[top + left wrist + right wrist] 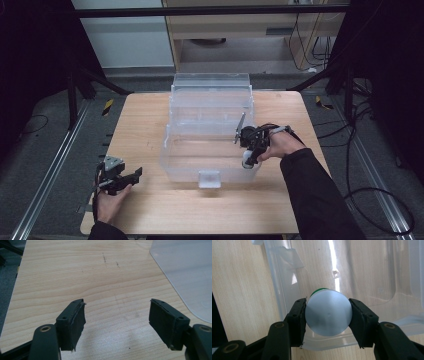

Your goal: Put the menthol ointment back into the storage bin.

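Right gripper [327,315]: jaws clamped on a silver-ended cylinder [328,312], green at its far end, held over the near right corner of the clear plastic bin [190,167] at mid-desk [145,120]. Left gripper [117,322]: jaws apart, empty, resting at near left of desk.

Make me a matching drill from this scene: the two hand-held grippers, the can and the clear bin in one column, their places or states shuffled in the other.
1. left hand-held gripper
2. right hand-held gripper
3. can
4. clear bin

a. mid-table, lid up
b. jaws apart above bare wood
c. clamped between two pads, silver end facing the camera
d. closed over the bin's edge

Pairs: 1-b, 2-d, 3-c, 4-a
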`<state>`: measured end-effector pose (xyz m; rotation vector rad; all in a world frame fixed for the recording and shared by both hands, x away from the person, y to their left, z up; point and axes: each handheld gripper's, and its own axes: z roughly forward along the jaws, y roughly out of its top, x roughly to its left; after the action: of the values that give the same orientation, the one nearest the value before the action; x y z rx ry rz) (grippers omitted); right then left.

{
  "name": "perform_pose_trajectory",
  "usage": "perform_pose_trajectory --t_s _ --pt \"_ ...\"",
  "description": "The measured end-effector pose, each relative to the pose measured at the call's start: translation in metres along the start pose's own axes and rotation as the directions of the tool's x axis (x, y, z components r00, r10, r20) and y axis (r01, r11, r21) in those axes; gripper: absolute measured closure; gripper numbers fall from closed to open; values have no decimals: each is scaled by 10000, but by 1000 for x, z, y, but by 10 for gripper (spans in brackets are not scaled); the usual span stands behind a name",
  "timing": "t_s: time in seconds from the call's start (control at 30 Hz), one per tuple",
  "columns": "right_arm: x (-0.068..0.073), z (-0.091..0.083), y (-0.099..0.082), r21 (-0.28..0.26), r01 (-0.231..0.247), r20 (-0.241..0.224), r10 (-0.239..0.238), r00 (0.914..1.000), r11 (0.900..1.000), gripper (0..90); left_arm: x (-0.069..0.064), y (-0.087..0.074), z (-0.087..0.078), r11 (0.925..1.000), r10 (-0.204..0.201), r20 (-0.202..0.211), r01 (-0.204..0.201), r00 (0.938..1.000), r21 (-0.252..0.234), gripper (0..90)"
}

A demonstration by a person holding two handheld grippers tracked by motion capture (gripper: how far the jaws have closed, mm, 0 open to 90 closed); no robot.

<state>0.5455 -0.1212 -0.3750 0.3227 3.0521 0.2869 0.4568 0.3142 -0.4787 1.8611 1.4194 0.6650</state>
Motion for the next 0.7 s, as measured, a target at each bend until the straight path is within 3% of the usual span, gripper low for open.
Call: perform_pose_trajectory --t_s 0.7 --pt "0 14 -9 169 -222 -258 226 9994 9996 499 0 0 0 10000 -2 7 2 10000 10 284"
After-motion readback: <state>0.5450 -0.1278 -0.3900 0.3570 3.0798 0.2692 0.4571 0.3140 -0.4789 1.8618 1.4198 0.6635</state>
